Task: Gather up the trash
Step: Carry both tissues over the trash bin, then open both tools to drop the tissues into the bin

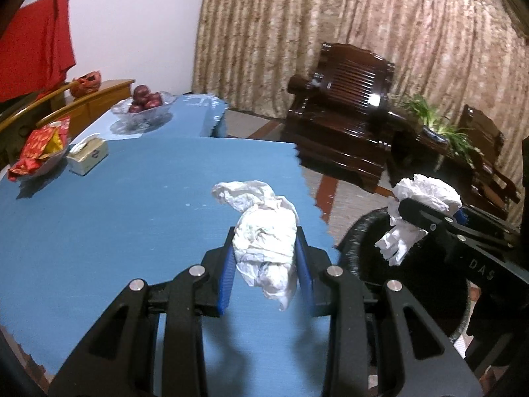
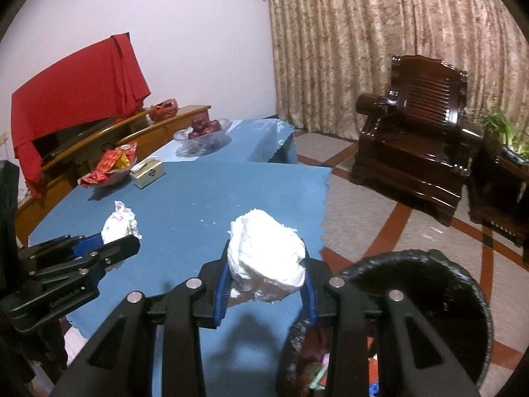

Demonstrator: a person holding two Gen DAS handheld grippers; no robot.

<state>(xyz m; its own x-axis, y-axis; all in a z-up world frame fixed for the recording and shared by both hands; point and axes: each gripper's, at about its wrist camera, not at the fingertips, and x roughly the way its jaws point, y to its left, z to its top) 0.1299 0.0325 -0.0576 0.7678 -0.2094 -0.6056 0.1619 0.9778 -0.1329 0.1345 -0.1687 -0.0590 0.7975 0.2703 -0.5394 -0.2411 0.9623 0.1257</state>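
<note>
A crumpled white tissue (image 1: 264, 241) hangs between the blue pads of my left gripper (image 1: 266, 235), which is shut on it above the blue-clothed table (image 1: 115, 215) near its right edge. My right gripper (image 2: 266, 251) is shut on a second white tissue wad (image 2: 267, 258), also off the cloth. In the left wrist view the right gripper (image 1: 413, 211) and its wad (image 1: 426, 192) hover over the black trash bin (image 1: 357, 231). The bin (image 2: 413, 254) stands on the floor beside the table (image 2: 198, 198), with some litter inside. My left gripper (image 2: 122, 241) and its tissue (image 2: 119, 221) appear at the left.
At the table's far left stand a tissue box (image 1: 87, 157), a dish of red packets (image 1: 39, 152) and a glass bowl of apples (image 1: 143, 106). A dark wooden armchair (image 2: 416, 132) and a potted plant (image 2: 502, 132) stand beyond the bin on the tiled floor.
</note>
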